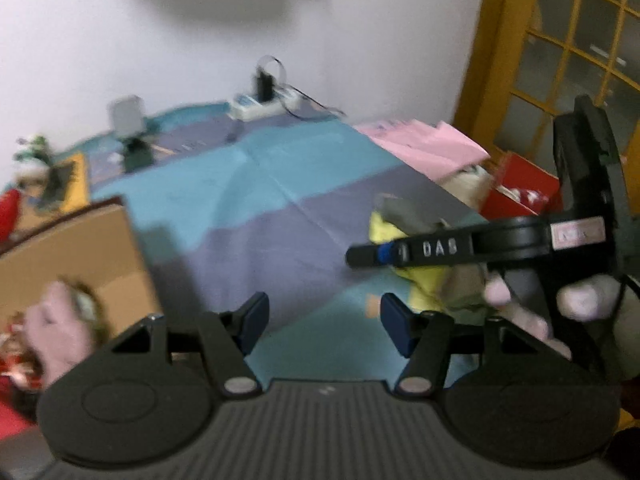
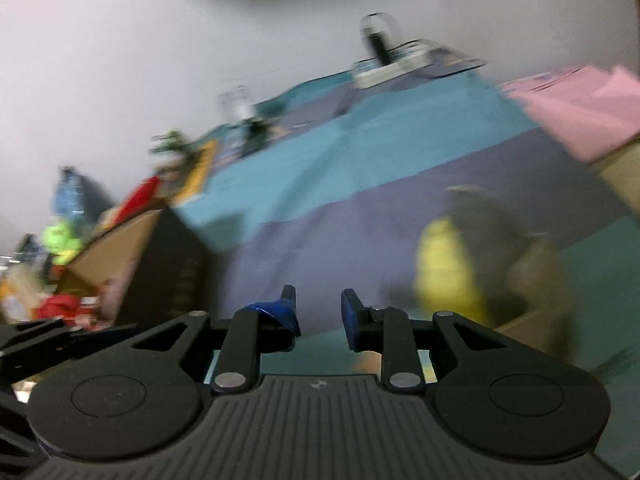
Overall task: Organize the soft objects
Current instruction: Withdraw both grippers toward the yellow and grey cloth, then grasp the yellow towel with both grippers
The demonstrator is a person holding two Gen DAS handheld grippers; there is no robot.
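Left wrist view: left tongs (image 1: pixel 324 326) stand wide apart with nothing between the blue pads, over the blue-and-purple cloth (image 1: pixel 256 184) covering the surface. Right tongs (image 1: pixel 362 257) cross in from the right, in a gloved hand (image 1: pixel 532 304), just in front of a yellow-and-grey soft toy (image 1: pixel 396 220). Right wrist view: right tongs (image 2: pixel 318 316) show a narrow empty gap; the toy lies to their right. Cardboard box (image 1: pixel 76 256) with other toys sits left.

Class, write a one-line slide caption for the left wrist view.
Open, empty left gripper over the striped cloth, cardboard box left, yellow soft toy and right gripper right.
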